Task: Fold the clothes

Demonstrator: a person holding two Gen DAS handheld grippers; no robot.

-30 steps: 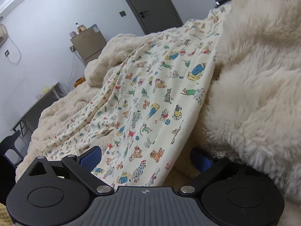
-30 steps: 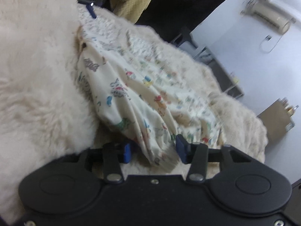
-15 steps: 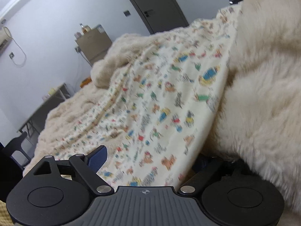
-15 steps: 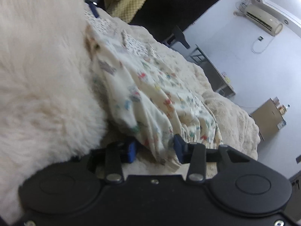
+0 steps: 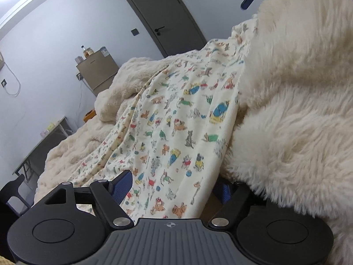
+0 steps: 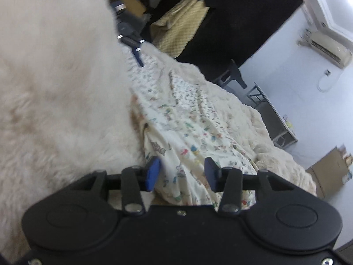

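Observation:
A cream garment (image 5: 176,114) printed with small coloured animals lies stretched along a fluffy cream blanket (image 5: 297,92) on a bed. My left gripper (image 5: 174,188) sits at its near end. Its jaws are closing, with the cloth's edge between the blue pads (image 5: 123,185) but not pinched. In the right wrist view the same garment (image 6: 189,128) runs away from my right gripper (image 6: 181,173). Those jaws are still closing, and the pads (image 6: 153,172) press a bunched ridge of the cloth held slightly off the blanket. The left gripper's finger (image 6: 137,55) shows at the garment's far end.
A tall mound of fluffy blanket (image 6: 55,88) rises right beside the garment. Past the bed are a grey door (image 5: 163,15), a small brown cabinet (image 5: 99,72), a narrow table (image 5: 44,141), a dark chair (image 5: 13,190) and a wall air conditioner (image 6: 326,46).
Both pairs of jaws have narrowed. The right gripper has closed onto a bunch of the garment and risen with it. The left gripper has stayed nearly in place at the cloth's edge.

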